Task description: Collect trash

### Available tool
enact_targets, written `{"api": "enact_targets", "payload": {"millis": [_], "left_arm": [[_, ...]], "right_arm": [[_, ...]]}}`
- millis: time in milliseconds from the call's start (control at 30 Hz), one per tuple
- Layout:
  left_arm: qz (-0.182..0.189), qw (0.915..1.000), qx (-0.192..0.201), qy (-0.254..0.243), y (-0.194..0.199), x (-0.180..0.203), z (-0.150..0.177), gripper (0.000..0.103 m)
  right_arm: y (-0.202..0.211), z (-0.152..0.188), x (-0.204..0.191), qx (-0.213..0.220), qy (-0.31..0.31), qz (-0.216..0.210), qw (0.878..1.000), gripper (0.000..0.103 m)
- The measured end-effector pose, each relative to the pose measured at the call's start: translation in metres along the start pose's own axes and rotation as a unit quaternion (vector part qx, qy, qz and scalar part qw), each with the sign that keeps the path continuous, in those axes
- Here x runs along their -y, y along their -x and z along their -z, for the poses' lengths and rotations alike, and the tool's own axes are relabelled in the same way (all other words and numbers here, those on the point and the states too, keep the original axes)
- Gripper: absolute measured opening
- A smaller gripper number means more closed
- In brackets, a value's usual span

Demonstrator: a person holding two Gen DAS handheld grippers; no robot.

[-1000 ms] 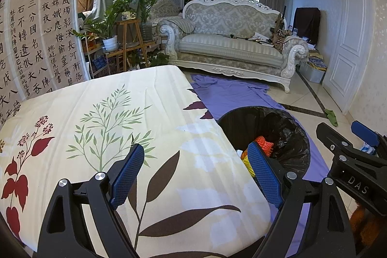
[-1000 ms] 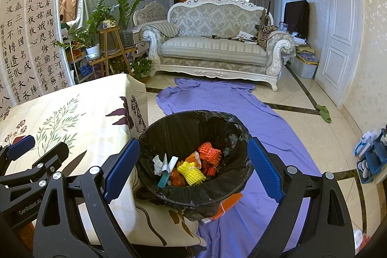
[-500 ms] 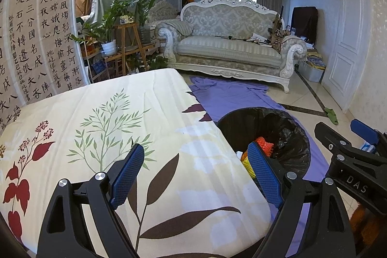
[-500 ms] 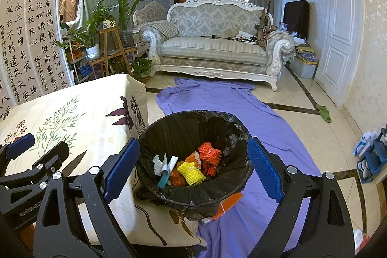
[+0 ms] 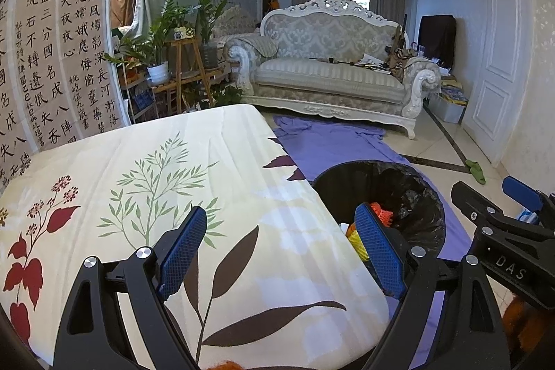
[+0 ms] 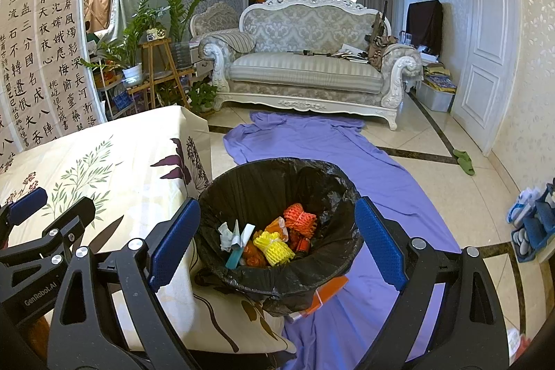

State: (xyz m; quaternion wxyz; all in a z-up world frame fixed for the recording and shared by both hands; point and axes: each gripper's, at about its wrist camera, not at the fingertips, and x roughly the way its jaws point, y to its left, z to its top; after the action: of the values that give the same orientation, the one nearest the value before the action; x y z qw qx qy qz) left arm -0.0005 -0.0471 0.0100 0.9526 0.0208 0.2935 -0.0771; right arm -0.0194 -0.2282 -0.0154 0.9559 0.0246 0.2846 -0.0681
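Left gripper (image 5: 281, 241): jaws spread wide, nothing between them; it hangs over the floral-clothed surface (image 5: 145, 196), which shows no trash on it.
Right gripper (image 6: 277, 241): jaws wide apart and empty, framing the trash bin (image 6: 277, 269) from above.
Trash bin: stands on the floor just beside the surface's edge, on a purple sheet (image 6: 347, 162), lined with a black bag.
Bin contents: yellow foam net (image 6: 274, 243), orange foam net (image 6: 300, 219), crumpled white paper (image 6: 227, 233), a teal strip (image 6: 234, 257); more lies underneath, not identifiable.
Outside the bin: an orange and white scrap (image 6: 326, 295) lies on the sheet, touching the bag's base.
Task state: looks almost done; that scrap may be the last piece.
Risks: reaching low for the scrap could snag the loose bag or tip the light bin; pinching the sheet along with it would drag the bin.
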Motion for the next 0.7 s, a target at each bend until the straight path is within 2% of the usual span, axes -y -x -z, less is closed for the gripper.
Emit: {"api": "enact_targets", "payload": {"millis": [433,700], "left_arm": [[0.021,0.9997,-0.004,-0.012,-0.0025,0.0079,0.003,0.085],[0.015,0.9998,0.001,-0.015,-0.0022,0.0093,0.0032,0.085]], "right_arm": [[0.0008,-0.0008,0.0001,-0.001,-0.001,0.001,1.0,0.088],[0.0003,-0.0028,0.0003,-0.002,0.0,0.0,1.0,0.088]]}}
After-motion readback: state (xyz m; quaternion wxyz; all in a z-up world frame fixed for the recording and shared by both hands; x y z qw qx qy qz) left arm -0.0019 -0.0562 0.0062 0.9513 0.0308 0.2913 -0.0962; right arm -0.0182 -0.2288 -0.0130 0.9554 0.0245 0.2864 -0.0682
